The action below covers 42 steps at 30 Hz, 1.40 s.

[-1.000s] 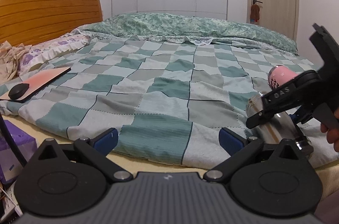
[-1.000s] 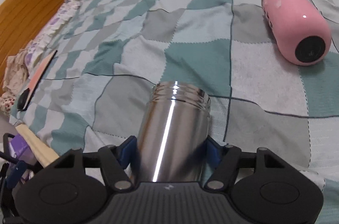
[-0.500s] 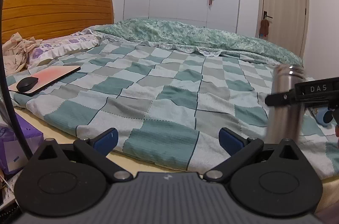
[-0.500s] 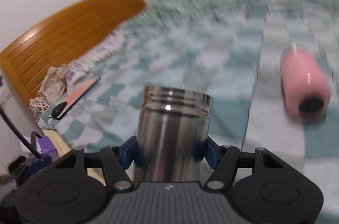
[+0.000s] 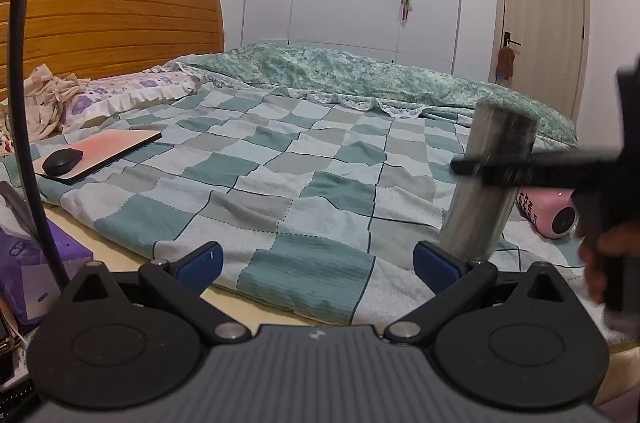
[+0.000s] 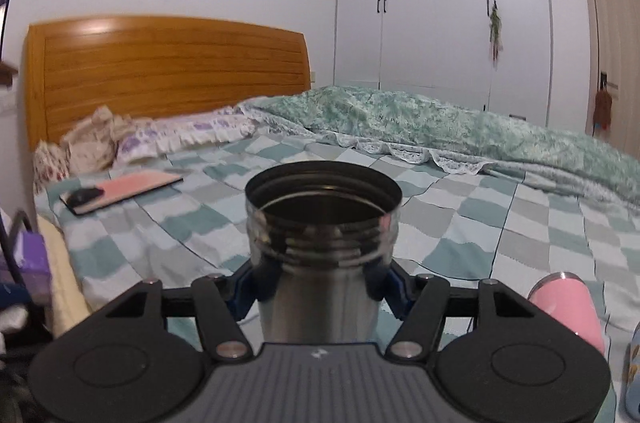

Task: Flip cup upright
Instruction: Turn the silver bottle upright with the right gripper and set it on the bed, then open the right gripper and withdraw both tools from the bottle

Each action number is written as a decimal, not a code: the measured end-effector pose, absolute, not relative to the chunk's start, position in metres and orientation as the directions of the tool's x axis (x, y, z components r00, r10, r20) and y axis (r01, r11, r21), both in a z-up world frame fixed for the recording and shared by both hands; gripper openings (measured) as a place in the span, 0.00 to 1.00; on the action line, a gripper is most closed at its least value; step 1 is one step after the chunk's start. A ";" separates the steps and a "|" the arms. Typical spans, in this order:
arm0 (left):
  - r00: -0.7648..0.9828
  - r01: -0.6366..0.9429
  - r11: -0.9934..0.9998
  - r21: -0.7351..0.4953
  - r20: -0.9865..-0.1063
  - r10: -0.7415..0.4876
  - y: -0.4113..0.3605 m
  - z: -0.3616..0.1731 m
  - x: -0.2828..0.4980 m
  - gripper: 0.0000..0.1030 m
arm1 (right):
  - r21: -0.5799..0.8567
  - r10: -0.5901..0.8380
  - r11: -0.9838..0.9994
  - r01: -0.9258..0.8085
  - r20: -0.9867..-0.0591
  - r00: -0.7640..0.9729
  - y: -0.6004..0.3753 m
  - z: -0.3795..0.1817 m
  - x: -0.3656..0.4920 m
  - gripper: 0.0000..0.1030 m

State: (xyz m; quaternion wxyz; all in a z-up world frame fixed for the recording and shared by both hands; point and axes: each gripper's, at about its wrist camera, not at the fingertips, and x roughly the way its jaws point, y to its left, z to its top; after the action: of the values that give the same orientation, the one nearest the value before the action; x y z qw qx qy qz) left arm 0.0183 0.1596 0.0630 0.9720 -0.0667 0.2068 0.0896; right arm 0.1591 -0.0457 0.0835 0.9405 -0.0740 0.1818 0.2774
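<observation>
The steel cup [image 6: 322, 255] stands nearly upright in my right gripper [image 6: 320, 281], open mouth up, the blue pads shut on its sides. In the left wrist view the same cup [image 5: 486, 183] is blurred and slightly tilted above the checked bedspread at the right, with the right gripper's black finger [image 5: 532, 171] across it. My left gripper [image 5: 316, 259] is open and empty at the bed's near edge, to the left of the cup.
A pink cup [image 5: 554, 213] lies on its side behind the steel one, also in the right wrist view [image 6: 564, 311]. A pink pad with a black mouse [image 5: 62, 161] lies at the left. A black lamp stem [image 5: 24, 127] rises at far left. A purple box [image 5: 36, 263] sits beside the bed.
My right gripper has turned the steel cup from lying on the bedspread to nearly upright, mouth up. The left gripper's view has tilted up a little; it stays open.
</observation>
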 end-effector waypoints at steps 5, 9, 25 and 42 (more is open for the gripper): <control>0.897 -0.197 0.976 -0.097 -0.419 0.139 0.161 0.060 0.016 1.00 | -0.013 0.506 0.829 -0.560 -0.409 0.759 -0.044 0.048 0.160 0.60; 0.899 -0.197 0.975 -0.103 -0.416 0.138 0.159 0.060 0.015 1.00 | -0.042 0.503 0.824 -0.565 -0.404 0.764 -0.041 0.048 0.154 0.60; 0.969 -0.056 0.988 -0.145 -0.246 0.019 0.101 0.067 -0.008 1.00 | -0.086 0.527 0.842 -0.533 -0.084 0.846 -0.171 0.074 0.056 1.00; 0.990 0.034 0.999 -0.028 -0.139 -0.038 -0.015 0.015 -0.026 1.00 | -0.090 0.274 0.955 -0.283 -0.105 0.956 -0.318 0.022 -0.045 1.00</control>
State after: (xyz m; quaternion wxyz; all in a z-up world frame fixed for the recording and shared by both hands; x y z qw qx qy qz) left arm -0.0262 -0.0151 0.0153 0.9973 -0.0129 0.0699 -0.0180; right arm -0.0455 -0.3184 0.0219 0.9876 -0.0522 0.0456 0.1411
